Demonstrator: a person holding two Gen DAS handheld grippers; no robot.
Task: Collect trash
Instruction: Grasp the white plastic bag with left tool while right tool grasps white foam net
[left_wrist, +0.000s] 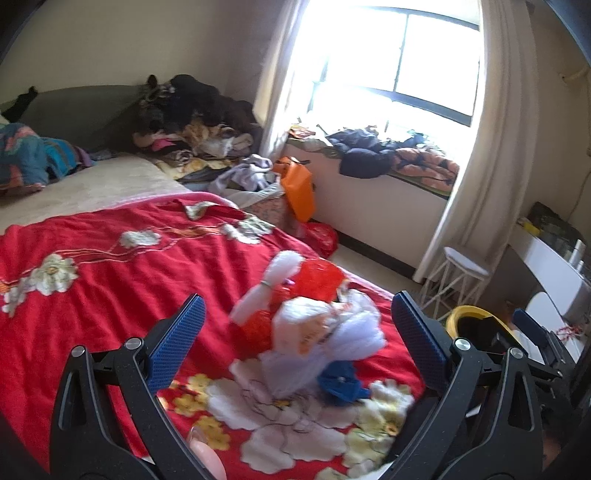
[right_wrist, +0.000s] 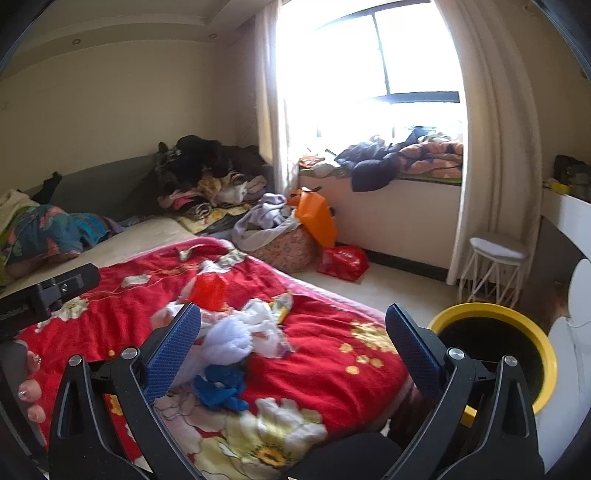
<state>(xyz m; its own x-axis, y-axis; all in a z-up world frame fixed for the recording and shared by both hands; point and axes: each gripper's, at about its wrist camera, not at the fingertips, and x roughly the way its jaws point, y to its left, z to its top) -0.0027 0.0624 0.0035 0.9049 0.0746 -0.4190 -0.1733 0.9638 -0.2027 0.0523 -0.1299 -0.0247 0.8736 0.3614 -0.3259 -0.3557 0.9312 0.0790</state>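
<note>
Both grippers, left (left_wrist: 295, 332) and right (right_wrist: 293, 332), gape empty over the trash (left_wrist: 317, 325) mid-frame, probably to grab it. The bin (right_wrist: 517, 317) waits lower right.

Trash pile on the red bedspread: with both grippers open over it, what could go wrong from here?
1. The pile is loose, mixing white bags, a red bag and a blue scrap; one pinch may leave pieces behind.
2. The left gripper might snag the red bedspread.
3. The yellow-rimmed bin sits off the bed edge; carried pieces could drop on the way.
</note>
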